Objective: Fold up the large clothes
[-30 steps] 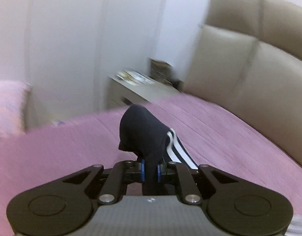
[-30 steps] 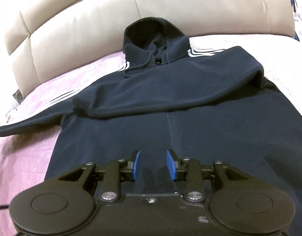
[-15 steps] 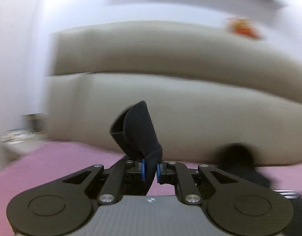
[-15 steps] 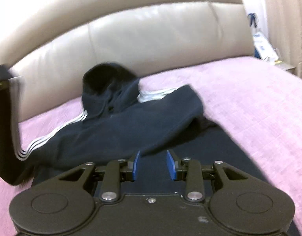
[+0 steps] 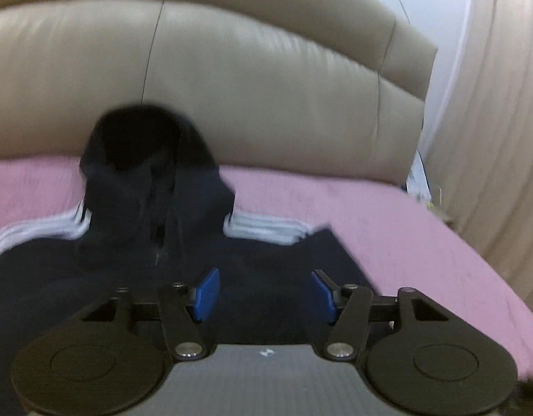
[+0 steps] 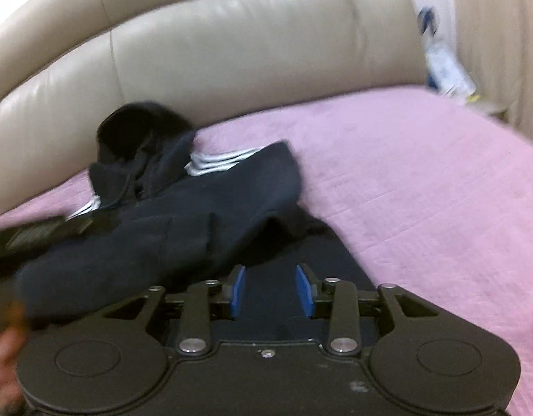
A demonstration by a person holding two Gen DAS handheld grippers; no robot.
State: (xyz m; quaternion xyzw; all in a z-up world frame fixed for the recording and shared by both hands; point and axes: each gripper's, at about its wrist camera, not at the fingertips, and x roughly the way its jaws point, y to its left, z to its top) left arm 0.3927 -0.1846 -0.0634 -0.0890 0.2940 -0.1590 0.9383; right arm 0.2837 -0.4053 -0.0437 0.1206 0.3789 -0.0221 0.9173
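A dark navy hoodie (image 6: 183,222) with white stripes lies on the pink bedspread (image 6: 422,180), hood toward the headboard. Both sleeves are folded across its chest. My left gripper (image 5: 264,294) is open and empty, hovering over the hoodie's chest (image 5: 259,263) below the hood (image 5: 141,173). My right gripper (image 6: 270,289) is open and empty over the hoodie's lower body. The left gripper shows in the right wrist view (image 6: 34,232) as a dark blur at the left edge.
A beige padded headboard (image 5: 266,86) runs behind the bed. A bedside table with bottles (image 6: 443,69) stands at the far right, by a beige curtain (image 5: 491,138). Pink bedspread (image 5: 387,228) lies to the right of the hoodie.
My left gripper swung the sleeve cuff across the hoodie, opened and let it go. The sleeve now lies on the chest. My right gripper stayed open and shifted slightly.
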